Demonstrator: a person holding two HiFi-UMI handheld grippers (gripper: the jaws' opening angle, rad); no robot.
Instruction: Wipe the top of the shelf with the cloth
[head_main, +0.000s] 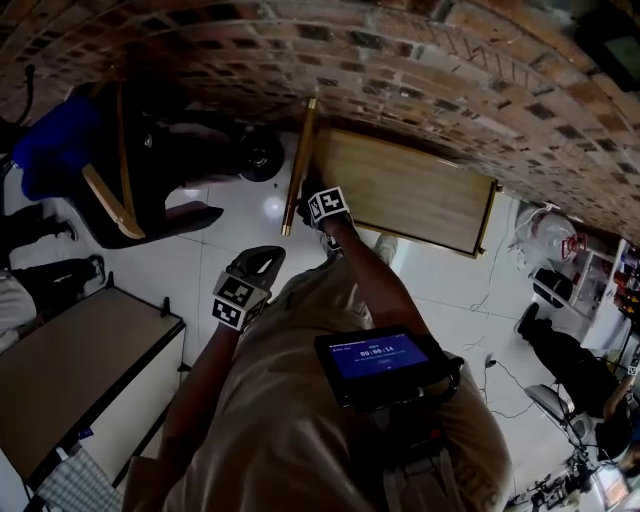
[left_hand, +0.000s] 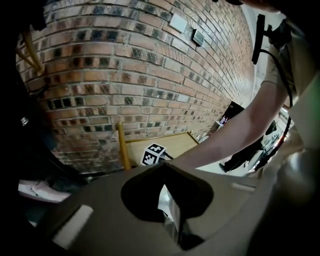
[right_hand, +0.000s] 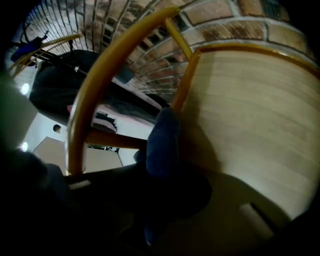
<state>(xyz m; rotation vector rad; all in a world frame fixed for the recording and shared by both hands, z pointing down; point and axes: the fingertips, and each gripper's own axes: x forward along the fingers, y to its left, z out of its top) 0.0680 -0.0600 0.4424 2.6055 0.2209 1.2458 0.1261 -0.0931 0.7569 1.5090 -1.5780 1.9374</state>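
Observation:
The shelf's pale wooden top (head_main: 410, 190) stands against the brick wall, with a yellow rail (head_main: 300, 165) along its left end. My right gripper (head_main: 318, 208) is at that left end, shut on a dark blue cloth (right_hand: 162, 140). The cloth rests on the wooden top (right_hand: 260, 115) beside the yellow rail (right_hand: 100, 75). My left gripper (head_main: 260, 262) hangs in the air near the body, away from the shelf. In the left gripper view that gripper's (left_hand: 162, 169) jaws meet with nothing between them, and beyond them shows the shelf top (left_hand: 167, 142).
A brick wall (head_main: 420, 70) runs behind the shelf. A black chair with a blue bag (head_main: 110, 160) stands at the left. A brown-topped cabinet (head_main: 80, 370) is at the lower left. Bags, cables and a seated person (head_main: 570, 360) fill the right side of the white floor.

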